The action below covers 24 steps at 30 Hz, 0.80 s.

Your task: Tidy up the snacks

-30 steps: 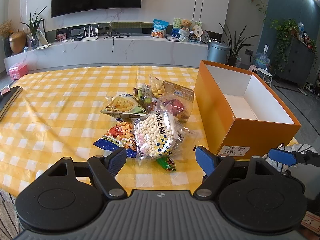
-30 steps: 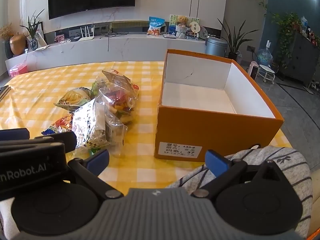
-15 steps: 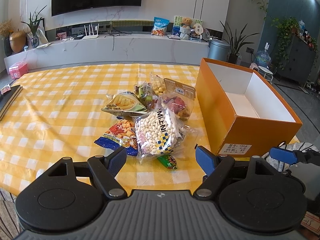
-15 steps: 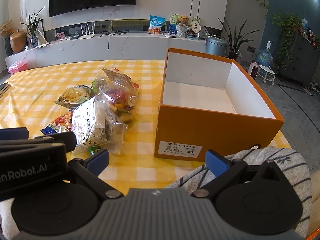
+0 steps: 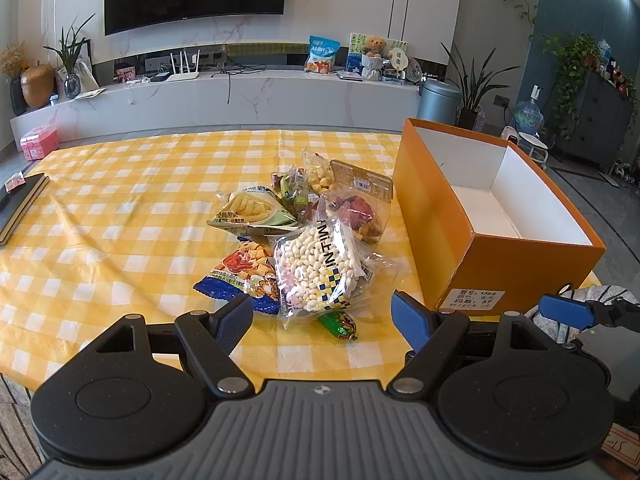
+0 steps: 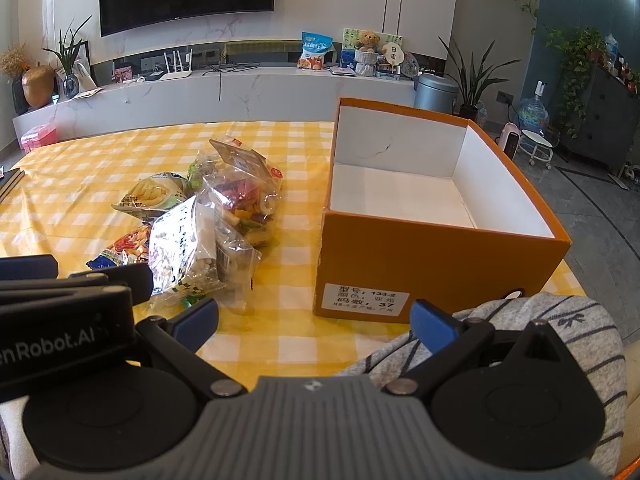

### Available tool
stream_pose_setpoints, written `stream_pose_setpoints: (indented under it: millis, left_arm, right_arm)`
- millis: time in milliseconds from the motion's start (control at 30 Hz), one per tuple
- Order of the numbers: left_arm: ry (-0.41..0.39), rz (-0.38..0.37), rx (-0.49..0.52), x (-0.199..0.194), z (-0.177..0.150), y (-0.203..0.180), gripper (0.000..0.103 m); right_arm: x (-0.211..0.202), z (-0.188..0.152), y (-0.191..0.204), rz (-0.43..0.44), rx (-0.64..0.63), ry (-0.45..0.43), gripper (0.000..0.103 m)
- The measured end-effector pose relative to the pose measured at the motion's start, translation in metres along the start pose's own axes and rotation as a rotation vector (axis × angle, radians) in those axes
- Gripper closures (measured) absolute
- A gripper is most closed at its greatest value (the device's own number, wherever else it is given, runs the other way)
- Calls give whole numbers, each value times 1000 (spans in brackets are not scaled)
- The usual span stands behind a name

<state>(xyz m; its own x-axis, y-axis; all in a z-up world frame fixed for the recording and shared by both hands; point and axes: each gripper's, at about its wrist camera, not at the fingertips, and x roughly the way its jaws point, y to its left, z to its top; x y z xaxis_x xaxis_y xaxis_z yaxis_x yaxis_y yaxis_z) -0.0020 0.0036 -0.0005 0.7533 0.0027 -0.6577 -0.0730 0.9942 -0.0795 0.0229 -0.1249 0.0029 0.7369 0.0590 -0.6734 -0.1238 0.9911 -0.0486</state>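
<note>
Several snack bags sit heaped mid-table on the checked cloth, and over the last second they have slid closer in my view, so I am closing on them. My left gripper hangs spread wide and empty just short of the white candy bag. Right of the heap, the orange box holds nothing yet. My right gripper is also agape, empty.

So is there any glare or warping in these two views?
Left wrist view: fisheye bends the TV wall, sharp focus, slight sheen on the bean bag. Right wrist view: strong glare whitens that bag; box edges bow.
</note>
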Motion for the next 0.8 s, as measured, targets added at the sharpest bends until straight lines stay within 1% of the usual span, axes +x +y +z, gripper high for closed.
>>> stream_pose_setpoints:
  millis: [800]
  left_arm:
    - [18,-2,-5,4,-1,4,11]
  right_arm:
    - [3,0,5,-11,-15,13,4]
